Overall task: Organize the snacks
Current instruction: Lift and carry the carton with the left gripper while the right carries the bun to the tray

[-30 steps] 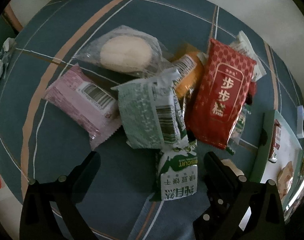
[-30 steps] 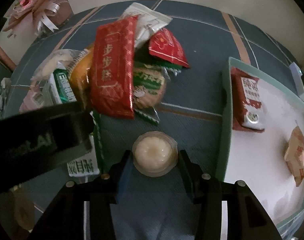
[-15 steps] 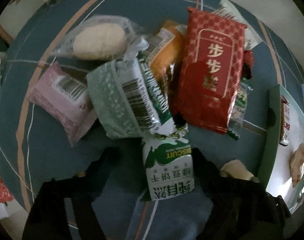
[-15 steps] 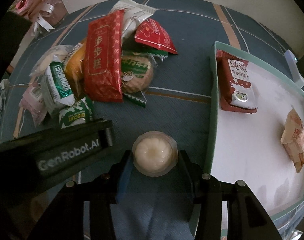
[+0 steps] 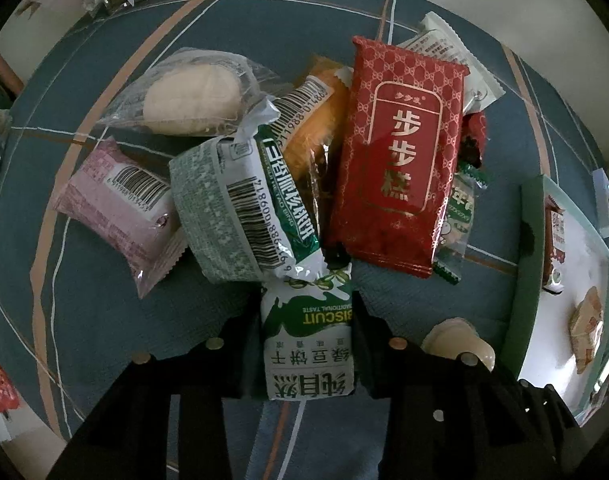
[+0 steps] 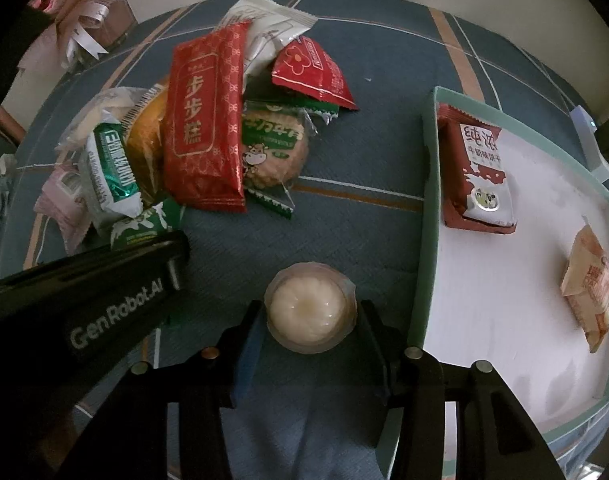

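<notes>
Left wrist view: the left gripper point(image 5: 307, 344) points down at the blue plaid tablecloth point(image 5: 104, 300), its jaws closing on the green-and-white biscuit packet point(image 5: 309, 340), which lies between the two fingers with both pads against its sides. The packet's long axis runs along the fingers; its far end is tucked under the green pastry pack point(image 5: 240, 208) at the near edge of the snack pile. Beside that, the red cake packet point(image 5: 400, 160) lies lengthwise in the same direction.

Right wrist view: the right gripper point(image 6: 310, 316) is clamped on a round jelly cup point(image 6: 310, 306), held between its fingers just left of the mint-rimmed tray point(image 6: 422, 240), sealed top facing the camera.
</notes>
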Demonstrator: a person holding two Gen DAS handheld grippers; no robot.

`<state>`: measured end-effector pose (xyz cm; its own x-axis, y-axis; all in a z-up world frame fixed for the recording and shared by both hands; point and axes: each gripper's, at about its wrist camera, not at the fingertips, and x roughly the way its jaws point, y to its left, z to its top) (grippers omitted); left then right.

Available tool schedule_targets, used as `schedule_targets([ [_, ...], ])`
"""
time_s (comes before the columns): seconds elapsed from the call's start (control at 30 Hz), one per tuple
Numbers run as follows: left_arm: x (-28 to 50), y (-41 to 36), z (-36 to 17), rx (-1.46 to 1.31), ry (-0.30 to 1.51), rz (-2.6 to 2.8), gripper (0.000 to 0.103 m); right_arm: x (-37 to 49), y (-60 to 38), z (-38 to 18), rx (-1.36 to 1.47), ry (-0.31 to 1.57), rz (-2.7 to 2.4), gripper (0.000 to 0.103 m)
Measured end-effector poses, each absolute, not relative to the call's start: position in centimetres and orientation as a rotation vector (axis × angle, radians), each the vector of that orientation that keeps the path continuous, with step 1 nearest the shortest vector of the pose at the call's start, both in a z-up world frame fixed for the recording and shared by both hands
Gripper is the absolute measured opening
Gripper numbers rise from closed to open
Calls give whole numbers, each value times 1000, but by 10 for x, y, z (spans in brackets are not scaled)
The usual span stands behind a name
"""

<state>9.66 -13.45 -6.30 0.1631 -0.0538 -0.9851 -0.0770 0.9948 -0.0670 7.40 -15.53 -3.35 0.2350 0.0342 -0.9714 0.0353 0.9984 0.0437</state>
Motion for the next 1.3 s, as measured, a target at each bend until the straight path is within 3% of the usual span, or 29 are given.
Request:
schedule_targets([
  [0.2,92,-104,-58,-181,1418,-41,41,78,-160,-33,101,1339,-6,49],
  [0.87,94,-110,-13,-242,1354,-88,41,90,-201,-28,256,1366,-2,46],
  [1.3,91,-96,43,-286,1250,-123,41,92,-223,17,301,1271,-4,45],
])
